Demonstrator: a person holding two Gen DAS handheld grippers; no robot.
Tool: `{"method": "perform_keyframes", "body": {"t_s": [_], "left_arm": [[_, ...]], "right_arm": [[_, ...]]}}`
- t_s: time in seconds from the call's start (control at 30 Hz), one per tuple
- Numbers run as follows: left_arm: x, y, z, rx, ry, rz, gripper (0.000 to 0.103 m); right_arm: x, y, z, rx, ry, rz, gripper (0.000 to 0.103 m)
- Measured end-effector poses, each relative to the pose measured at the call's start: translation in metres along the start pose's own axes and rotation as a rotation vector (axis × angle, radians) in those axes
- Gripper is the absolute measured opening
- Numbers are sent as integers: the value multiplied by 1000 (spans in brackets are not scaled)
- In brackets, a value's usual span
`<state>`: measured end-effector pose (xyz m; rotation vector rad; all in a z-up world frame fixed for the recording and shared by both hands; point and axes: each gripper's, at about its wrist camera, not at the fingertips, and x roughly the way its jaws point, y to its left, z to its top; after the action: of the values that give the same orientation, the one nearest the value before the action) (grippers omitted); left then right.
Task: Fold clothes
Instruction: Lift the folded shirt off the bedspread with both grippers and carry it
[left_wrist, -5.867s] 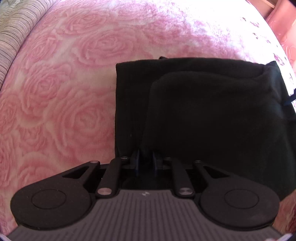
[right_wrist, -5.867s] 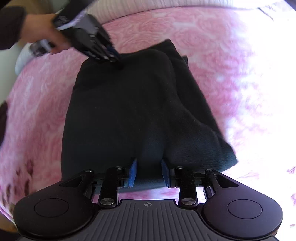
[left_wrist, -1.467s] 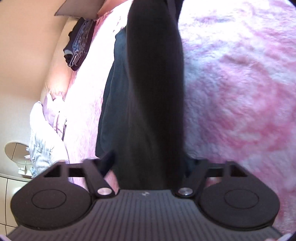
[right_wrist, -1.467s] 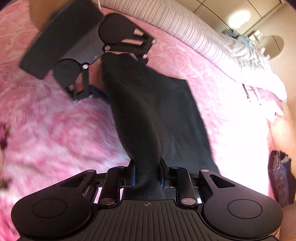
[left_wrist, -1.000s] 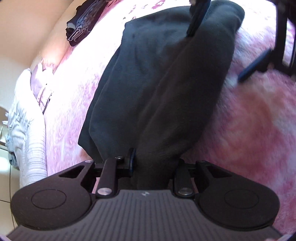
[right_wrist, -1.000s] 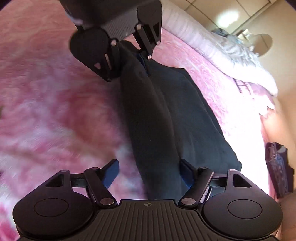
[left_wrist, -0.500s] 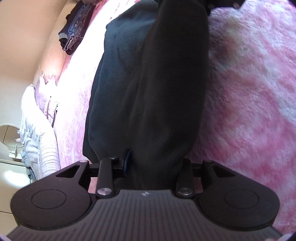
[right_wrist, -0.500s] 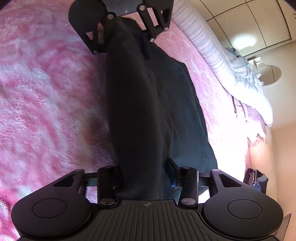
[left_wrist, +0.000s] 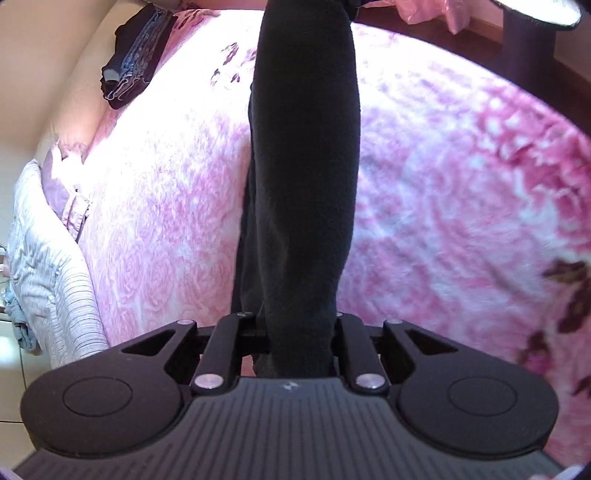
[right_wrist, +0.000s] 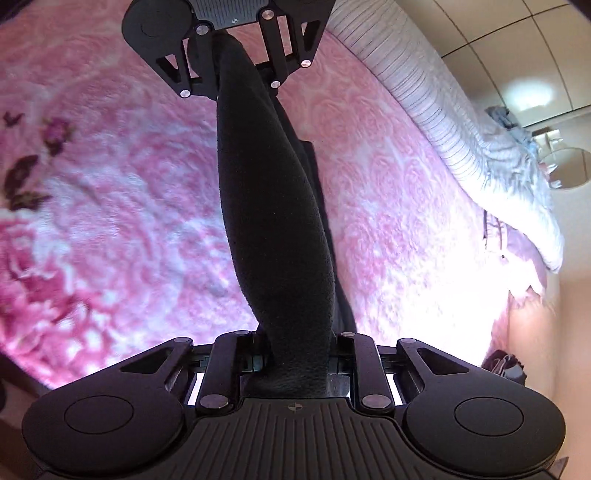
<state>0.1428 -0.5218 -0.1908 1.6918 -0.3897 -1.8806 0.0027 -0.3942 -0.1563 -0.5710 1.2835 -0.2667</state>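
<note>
On my left wrist view, the left gripper (left_wrist: 299, 332) is clamped on one end of the black fleece garment (left_wrist: 303, 166), which stretches away as a thick, bunched, matte band lifted above the pink rose-patterned blanket (left_wrist: 461, 192). On my right wrist view, the right gripper (right_wrist: 295, 354) pinches the other end of the garment (right_wrist: 273, 221), taut across to the left gripper (right_wrist: 236, 55) opposite.

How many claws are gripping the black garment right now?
2. The left claw clamps one end of the black garment; the right claw clamps the opposite end, with the garment stretched between them above the pink blanket.
</note>
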Motion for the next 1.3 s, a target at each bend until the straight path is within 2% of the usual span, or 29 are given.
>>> {"method": "perform_keyframes", "body": {"t_s": [0.07, 0.27, 0.43, 0.8, 1.1, 1.3], "left_arm": [[-16, 4, 6, -28, 5, -31, 13], [-46, 39, 26, -75, 10, -49, 13], [-78, 55, 33, -57, 12, -23, 13], [-105, 71, 50, -13, -18, 42, 13], [-95, 63, 98, -5, -33, 27, 13], [-84, 67, 139, -13, 10, 18, 13]], "right_arm": [[-16, -9, 0, 16, 19, 30, 21], [-68, -30, 9, 43, 37, 62, 21], [-102, -45, 14, 61, 18, 45, 21], [-141, -69, 12, 87, 7, -4, 21], [-148, -77, -33, 98, 26, 9, 21], [-142, -93, -74, 94, 7, 39, 21]]}}
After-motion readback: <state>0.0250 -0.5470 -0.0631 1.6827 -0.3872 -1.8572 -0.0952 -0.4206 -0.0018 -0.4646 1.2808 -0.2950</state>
